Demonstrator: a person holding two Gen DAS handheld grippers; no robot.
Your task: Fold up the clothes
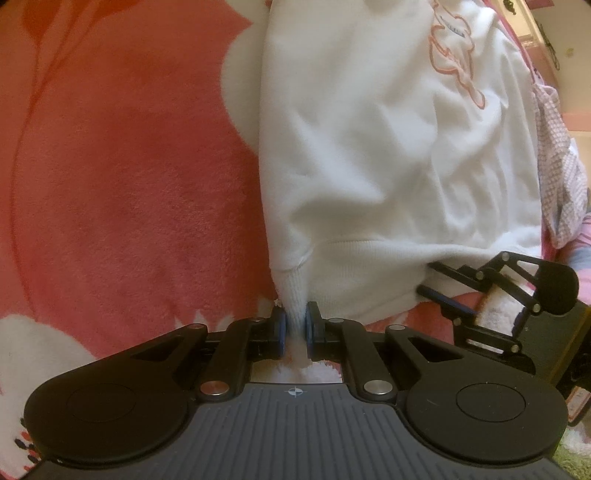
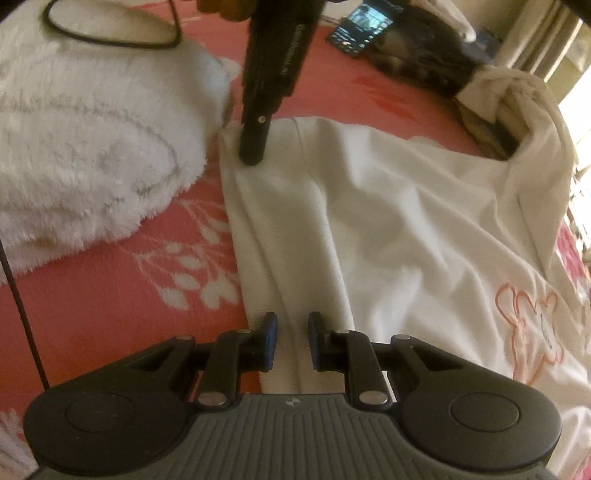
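Observation:
A white sweatshirt (image 1: 369, 147) with an orange outline print (image 1: 454, 62) lies on a pink floral blanket (image 1: 129, 184). My left gripper (image 1: 294, 325) is shut on the ribbed corner of its hem, which bunches between the blue pads. It also shows in the right wrist view (image 2: 253, 147), pinning the far corner. My right gripper (image 2: 293, 341) is open, its fingers either side of a fold of the sweatshirt (image 2: 388, 229) along its left edge. In the left wrist view it sits at the hem's right end (image 1: 432, 284).
A fluffy white folded blanket (image 2: 85, 147) with a black cable on it lies left of the sweatshirt. A phone (image 2: 360, 29), dark fabric and a cream garment (image 2: 517, 103) lie at the back right. A checked pink cloth (image 1: 557, 166) lies at the right edge.

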